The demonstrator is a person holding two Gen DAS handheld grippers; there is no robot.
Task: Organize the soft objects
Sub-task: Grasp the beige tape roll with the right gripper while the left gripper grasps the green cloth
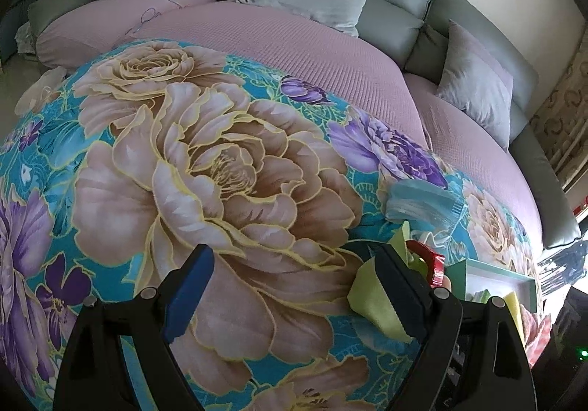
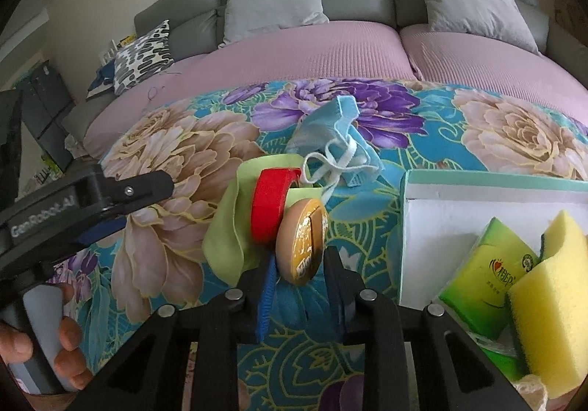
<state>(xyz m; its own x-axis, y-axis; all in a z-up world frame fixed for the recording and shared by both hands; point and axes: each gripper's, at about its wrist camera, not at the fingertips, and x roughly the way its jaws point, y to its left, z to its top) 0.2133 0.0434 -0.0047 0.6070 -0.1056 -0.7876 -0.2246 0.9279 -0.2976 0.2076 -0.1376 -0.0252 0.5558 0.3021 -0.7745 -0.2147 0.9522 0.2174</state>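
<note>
Clearly the right claw clenches a round tan disc by its edge; a thin bite risks slipping. Left claw gapes, released.

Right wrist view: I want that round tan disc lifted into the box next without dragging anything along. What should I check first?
1. Right gripper on the round tan disc: ok, pads touch both its faces.
2. Red tape roll free of the disc: not ok, it leans against it.
3. Blue face mask strap clear of the disc: cannot tell, a loop runs close by.
4. Room in the box: ok, bare floor beside the tissue pack and yellow sponge.
5. Left gripper out of the way: ok, open and empty.
</note>
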